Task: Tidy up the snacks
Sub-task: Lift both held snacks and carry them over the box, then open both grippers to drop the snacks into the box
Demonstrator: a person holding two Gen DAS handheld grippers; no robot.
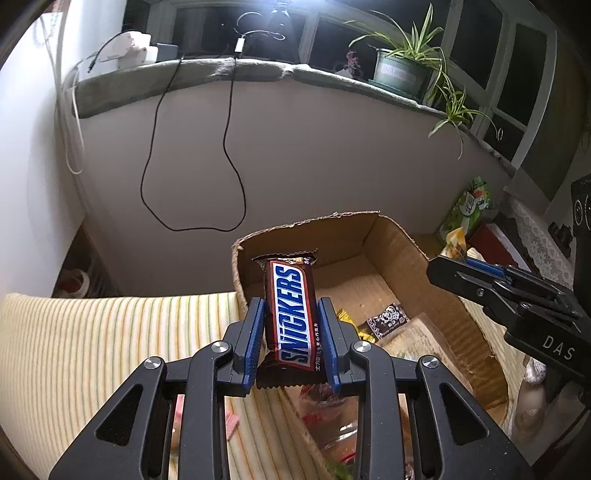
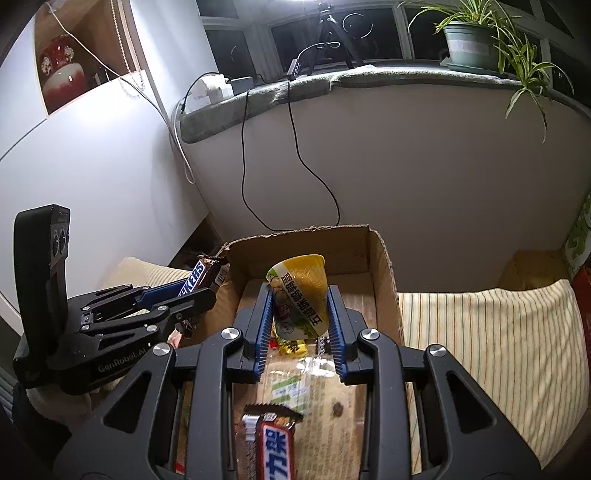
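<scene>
Left gripper (image 1: 291, 325) and right gripper (image 2: 300, 317), side by side, both angled downward; blue pads (image 1: 255, 332) of each nearly closed, each clamping an item.

potted spider plant (image 1: 402, 70) on windowsill, black cable (image 1: 229, 147), tripod (image 2: 332, 33)

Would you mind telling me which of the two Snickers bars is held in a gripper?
The Snickers bar clamped in the left gripper; the other Snickers bar lies loose in the cardboard box.
</scene>
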